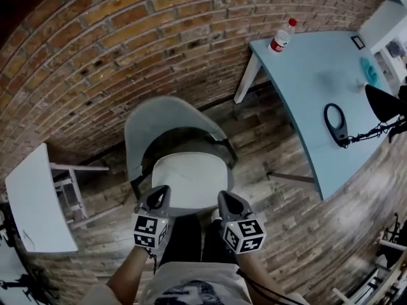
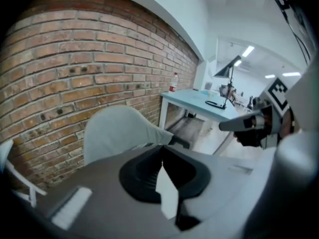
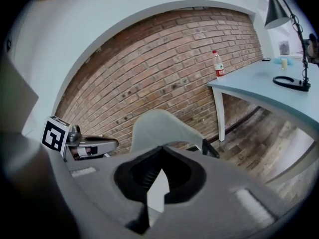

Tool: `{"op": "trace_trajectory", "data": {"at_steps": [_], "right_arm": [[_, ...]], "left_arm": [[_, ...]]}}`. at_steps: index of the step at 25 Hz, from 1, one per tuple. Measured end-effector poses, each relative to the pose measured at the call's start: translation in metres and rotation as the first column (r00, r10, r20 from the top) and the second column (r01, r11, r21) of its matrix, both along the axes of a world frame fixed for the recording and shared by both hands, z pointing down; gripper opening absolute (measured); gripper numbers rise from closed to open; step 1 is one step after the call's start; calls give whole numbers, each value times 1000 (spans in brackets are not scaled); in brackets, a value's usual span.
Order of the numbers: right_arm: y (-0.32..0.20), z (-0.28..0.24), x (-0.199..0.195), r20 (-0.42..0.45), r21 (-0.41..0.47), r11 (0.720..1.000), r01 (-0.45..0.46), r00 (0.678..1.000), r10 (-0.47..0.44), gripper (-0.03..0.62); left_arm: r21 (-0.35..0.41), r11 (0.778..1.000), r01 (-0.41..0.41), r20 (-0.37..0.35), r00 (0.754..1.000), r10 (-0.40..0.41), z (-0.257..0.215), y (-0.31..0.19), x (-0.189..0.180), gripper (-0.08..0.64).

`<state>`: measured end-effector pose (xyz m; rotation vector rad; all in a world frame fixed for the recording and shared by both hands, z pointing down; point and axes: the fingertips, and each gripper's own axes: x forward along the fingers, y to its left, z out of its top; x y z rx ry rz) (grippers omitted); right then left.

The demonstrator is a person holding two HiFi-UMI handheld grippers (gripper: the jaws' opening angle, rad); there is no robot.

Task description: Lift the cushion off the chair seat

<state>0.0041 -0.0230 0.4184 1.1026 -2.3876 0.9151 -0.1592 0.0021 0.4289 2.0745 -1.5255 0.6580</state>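
Note:
A white cushion [image 1: 191, 180] lies on the seat of a grey shell chair [image 1: 166, 121] that stands against the brick wall. In the head view my left gripper [image 1: 161, 190] hovers at the cushion's near left edge, and my right gripper [image 1: 224, 197] at its near right edge. Both are shut with nothing held. Whether they touch the cushion I cannot tell. In the left gripper view the left gripper [image 2: 162, 161] points at the chair back [image 2: 117, 131], and the right gripper [image 2: 246, 126] shows beside it. In the right gripper view the right gripper [image 3: 160, 171] faces the chair back [image 3: 159, 128].
A light blue table [image 1: 311, 107] stands to the right with a bottle [image 1: 280, 38] at its far corner and a black desk lamp [image 1: 381, 103]. A small white table [image 1: 35, 202] is at the left. The person's legs [image 1: 191, 237] are in front of the chair.

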Motion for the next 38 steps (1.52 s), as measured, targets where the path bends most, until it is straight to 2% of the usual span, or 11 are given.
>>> {"op": "trace_trajectory", "data": {"at_steps": [10,15,21,25,28,29,30,31,32,35,38], "right_arm": [[-24,102,-8,-61,-76,985,-152,987,148,-2],[-22,150,-13,-71,-97,973,-212,976,205,-2],[-20,213,-15,-76,-153,960,-233,972,223,-2],[-14,258,-11,-98,-207,941,-266,963,251,0],[-6,284,-6,-132,-235,933,-273,960,248,2],[-4,291,-2,-143,-247,928,-279,958,250,22],[-2,298,2,-153,-258,923,-286,955,253,102],[-1,304,4,-163,-267,918,-292,953,256,115],[0,310,5,-171,-274,914,-299,950,260,123],[3,327,12,-190,-288,898,-334,939,288,215],[5,344,20,-212,-304,877,-373,924,320,358]], "left_arm": [[-90,984,-155,-14,988,154,107,-41,-18,-8],[-144,966,-214,-13,977,215,164,-40,-25,-8],[-192,938,-289,-28,957,289,223,-49,-33,-5],[-226,923,-312,-55,950,308,268,-54,-40,43],[-247,908,-339,-53,940,337,296,-55,-41,125],[-251,901,-354,-56,935,351,304,-55,-40,169],[-256,895,-365,-61,930,362,312,-56,-39,196],[-264,892,-367,-68,930,362,319,-57,-41,212],[-279,890,-360,-81,933,352,325,-58,-45,233],[-360,877,-319,-132,948,291,347,-56,-55,324],[-403,866,-295,-140,955,261,365,-55,-63,396]]}}
